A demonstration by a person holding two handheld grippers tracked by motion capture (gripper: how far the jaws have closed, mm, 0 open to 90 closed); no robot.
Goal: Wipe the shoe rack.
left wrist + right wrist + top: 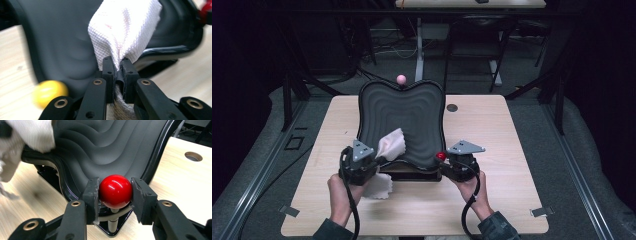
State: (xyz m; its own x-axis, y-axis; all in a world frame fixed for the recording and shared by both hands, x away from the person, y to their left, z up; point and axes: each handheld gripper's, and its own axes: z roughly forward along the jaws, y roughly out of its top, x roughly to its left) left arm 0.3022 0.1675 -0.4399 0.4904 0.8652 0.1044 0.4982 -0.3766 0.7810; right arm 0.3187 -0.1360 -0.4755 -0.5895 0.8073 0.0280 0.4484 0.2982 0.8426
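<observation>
High view: cloth (391, 142) on tray (412, 105) (rippled).

The table (512, 150) is light wood with a small round hole (452, 107). A black wavy tray (412, 115) sits on it.

The tray (412, 120) stands mid-table (512, 150). The cloth (391, 142) lies on its near-left part, 1 knob (441, 156) at its near-right corner, another (401, 79) behind it.
</observation>
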